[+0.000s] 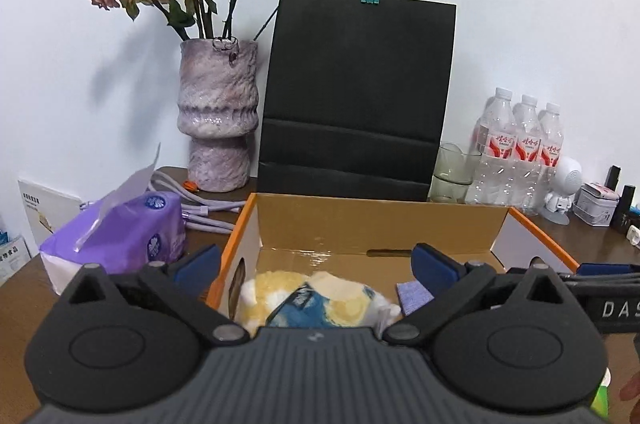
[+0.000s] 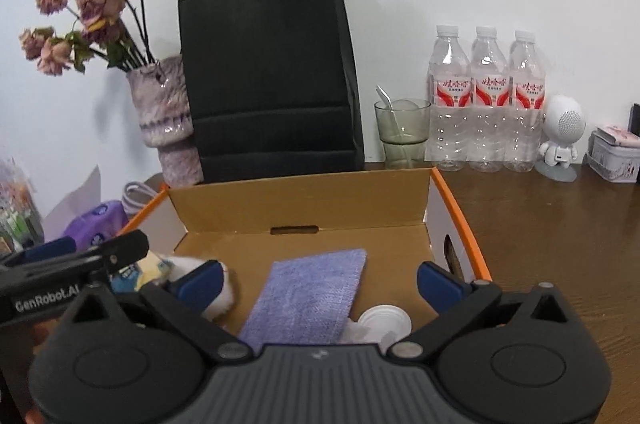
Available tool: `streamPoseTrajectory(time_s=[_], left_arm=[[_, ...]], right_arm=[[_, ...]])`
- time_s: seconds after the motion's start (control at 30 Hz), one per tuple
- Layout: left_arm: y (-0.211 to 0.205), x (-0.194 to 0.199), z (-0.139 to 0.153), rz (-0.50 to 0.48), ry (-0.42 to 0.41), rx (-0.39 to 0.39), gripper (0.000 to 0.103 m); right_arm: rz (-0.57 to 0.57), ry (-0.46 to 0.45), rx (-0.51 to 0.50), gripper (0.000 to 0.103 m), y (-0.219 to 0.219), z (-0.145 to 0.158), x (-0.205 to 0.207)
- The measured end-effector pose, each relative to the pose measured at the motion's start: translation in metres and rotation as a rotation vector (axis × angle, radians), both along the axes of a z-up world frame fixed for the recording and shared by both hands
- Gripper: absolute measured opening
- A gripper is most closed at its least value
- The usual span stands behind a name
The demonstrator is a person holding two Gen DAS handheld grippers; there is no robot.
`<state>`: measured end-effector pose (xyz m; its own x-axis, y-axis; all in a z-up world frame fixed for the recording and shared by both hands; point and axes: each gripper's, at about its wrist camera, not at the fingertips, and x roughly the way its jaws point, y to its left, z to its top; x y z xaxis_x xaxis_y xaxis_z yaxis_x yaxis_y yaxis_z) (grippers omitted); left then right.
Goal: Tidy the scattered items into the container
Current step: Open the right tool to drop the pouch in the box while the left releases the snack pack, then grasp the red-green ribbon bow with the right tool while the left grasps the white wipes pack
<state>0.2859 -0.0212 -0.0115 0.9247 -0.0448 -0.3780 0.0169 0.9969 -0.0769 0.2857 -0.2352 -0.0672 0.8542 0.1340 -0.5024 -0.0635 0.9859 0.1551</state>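
An open cardboard box with orange edges [image 1: 380,220] [image 2: 304,204] stands on the brown table. Inside lie a yellow, white and blue fluffy cloth [image 1: 316,300] [image 2: 154,270], a purple cloth [image 2: 308,298] [image 1: 412,296] and a white round lid [image 2: 384,322]. My left gripper [image 1: 316,260] is open and empty, held over the box's left part above the fluffy cloth. My right gripper [image 2: 320,278] is open and empty above the purple cloth. The left gripper's body [image 2: 76,268] shows at the left of the right wrist view.
Behind the box stand a black paper bag [image 1: 356,92] [image 2: 272,76], a vase of dried roses [image 1: 218,116], a glass [image 2: 402,132], three water bottles [image 2: 486,104] and a white figurine [image 2: 560,136]. A purple tissue pack [image 1: 120,236] lies left of the box.
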Motion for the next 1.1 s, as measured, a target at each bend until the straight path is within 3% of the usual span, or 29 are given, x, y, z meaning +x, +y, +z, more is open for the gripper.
streamPoseTrajectory(time_s=[0.47, 0.7, 0.93, 1.1], left_arm=[[0.011, -0.007, 0.012, 0.027, 0.034, 0.007, 0.103], [0.043, -0.054, 0.025, 0.002, 0.0, 0.015, 0.103], [0.06, -0.097, -0.001, -0.07, 0.066, 0.024, 0.103], [0.063, -0.11, -0.021, -0.066, 0.133, 0.025, 0.103]], right_arm=[[-0.017, -0.018, -0.024, 0.103, -0.006, 0.01, -0.008], [0.033, -0.065, -0.031, 0.103, -0.021, 0.029, -0.052], [0.107, -0.011, -0.065, 0.103, -0.024, -0.004, -0.11], [0.146, 0.024, -0.104, 0.103, -0.01, -0.03, -0.144]])
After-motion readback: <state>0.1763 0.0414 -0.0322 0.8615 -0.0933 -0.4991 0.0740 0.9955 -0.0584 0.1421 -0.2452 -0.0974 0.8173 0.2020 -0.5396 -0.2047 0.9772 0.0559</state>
